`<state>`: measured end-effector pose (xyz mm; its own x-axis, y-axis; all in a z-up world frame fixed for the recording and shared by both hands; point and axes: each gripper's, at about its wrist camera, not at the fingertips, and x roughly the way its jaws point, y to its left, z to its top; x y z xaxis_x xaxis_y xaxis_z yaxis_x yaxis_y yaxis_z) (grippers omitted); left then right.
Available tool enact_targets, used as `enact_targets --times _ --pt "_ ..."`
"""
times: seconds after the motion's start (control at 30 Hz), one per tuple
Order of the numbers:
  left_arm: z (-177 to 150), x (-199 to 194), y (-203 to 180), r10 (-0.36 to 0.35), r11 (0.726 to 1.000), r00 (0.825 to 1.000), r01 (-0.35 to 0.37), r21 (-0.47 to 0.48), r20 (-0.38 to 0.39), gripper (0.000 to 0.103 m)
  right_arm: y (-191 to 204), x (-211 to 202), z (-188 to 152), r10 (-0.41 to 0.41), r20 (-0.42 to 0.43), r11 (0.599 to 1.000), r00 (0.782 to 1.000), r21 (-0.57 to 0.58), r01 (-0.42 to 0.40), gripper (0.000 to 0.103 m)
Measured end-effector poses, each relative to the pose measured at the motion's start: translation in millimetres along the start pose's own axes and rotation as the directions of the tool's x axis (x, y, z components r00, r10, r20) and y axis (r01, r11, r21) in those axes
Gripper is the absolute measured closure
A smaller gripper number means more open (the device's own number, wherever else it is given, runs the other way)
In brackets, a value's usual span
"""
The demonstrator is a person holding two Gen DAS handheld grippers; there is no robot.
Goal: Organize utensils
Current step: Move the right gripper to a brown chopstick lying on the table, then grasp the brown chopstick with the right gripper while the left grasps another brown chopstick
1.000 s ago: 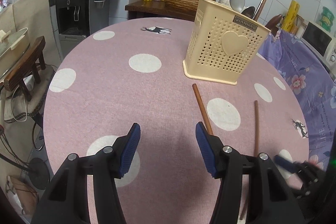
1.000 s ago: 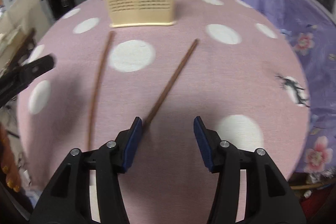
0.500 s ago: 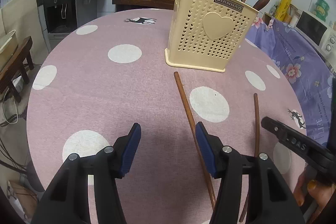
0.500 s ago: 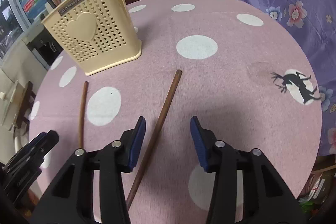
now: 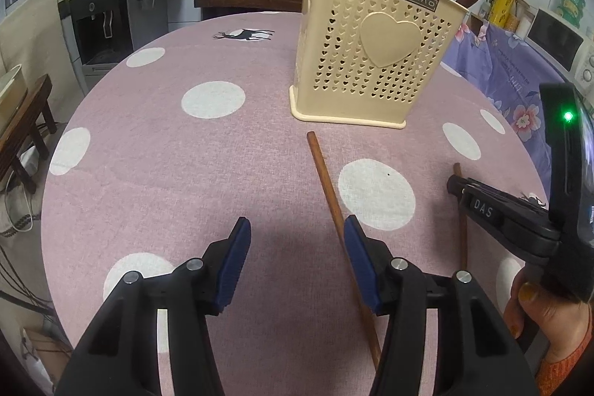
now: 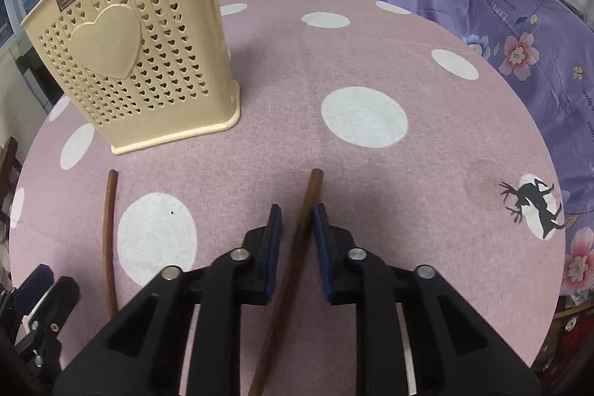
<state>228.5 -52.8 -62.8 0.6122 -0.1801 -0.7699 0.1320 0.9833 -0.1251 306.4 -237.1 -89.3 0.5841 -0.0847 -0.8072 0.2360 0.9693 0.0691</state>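
Here the right gripper [image 6: 296, 225] straddles one brown chopstick [image 6: 302, 210] lying flat on the bench [image 6: 408, 69], fingers narrowly apart, seemingly not touching it. The left gripper [image 5: 297, 240] gapes beside the second, slimmer, slightly curved chopstick [image 5: 326, 177].

Both wrist views low over table [image 5: 156, 151], sharing holder [image 5: 371, 62]

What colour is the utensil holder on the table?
Cream utensil holder, heart cut-outs; clearest in the left wrist view.
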Motion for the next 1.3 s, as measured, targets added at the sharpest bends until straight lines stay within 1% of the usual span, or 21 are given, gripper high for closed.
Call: enact_targets --times 0.07,0.17,0.23,0.43,0.5,0.63,0.7,0.73,0.8,1.03,1.3 --pt "5 6 -4 -0.010 1.000 1.000 0.010 0.011 -0.014 0.053 0 0 2 0.051 -0.007 0.999 0.999 0.005 -0.051 0.092" --pt "11 14 -9 -0.021 1.000 0.999 0.021 0.014 -0.026 0.054 0 0 2 0.084 -0.015 0.996 0.996 0.003 -0.084 0.093" --pt "16 20 -11 -0.021 1.000 0.999 0.022 0.021 -0.039 0.056 -1 -1 1 0.096 -0.018 0.995 0.995 0.007 -0.096 0.093" --pt "27 41 -15 -0.005 1.000 0.997 0.006 0.005 -0.078 0.068 0 0 2 0.116 -0.024 0.993 0.993 0.012 -0.115 0.093" --pt "29 45 -19 0.015 1.000 0.997 -0.014 0.017 -0.071 0.072 1 0 2 0.117 -0.024 0.993 0.993 0.013 -0.117 0.093" --pt "34 50 -23 0.037 0.999 0.997 -0.035 0.028 -0.068 0.075 1 1 3 0.123 -0.025 0.992 0.992 0.020 -0.123 0.093" --pt "36 52 -25 0.054 0.998 0.996 -0.052 0.030 -0.064 0.084 1 1 3 0.130 -0.026 0.991 0.991 0.028 -0.129 0.093" --pt "37 53 -26 0.060 0.998 0.996 -0.058 0.032 -0.063 0.086 1 2 4 0.131 -0.026 0.991 0.991 0.030 -0.130 0.093" --pt "37 54 -28 0.063 0.998 0.996 -0.060 0.037 -0.066 0.093 1 2 5 0.140 -0.027 0.990 0.990 0.038 -0.139 0.093" --pt "41 56 -28 0.042 0.999 0.997 -0.040 0.024 -0.065 0.094 -3 7 8 0.188 -0.027 0.980 0.982 0.077 -0.185 0.094" --pt "42 56 -25 0.026 1.000 0.998 -0.025 0.008 -0.061 0.095 -3 5 8 0.201 -0.020 0.977 0.979 0.080 -0.199 0.094"
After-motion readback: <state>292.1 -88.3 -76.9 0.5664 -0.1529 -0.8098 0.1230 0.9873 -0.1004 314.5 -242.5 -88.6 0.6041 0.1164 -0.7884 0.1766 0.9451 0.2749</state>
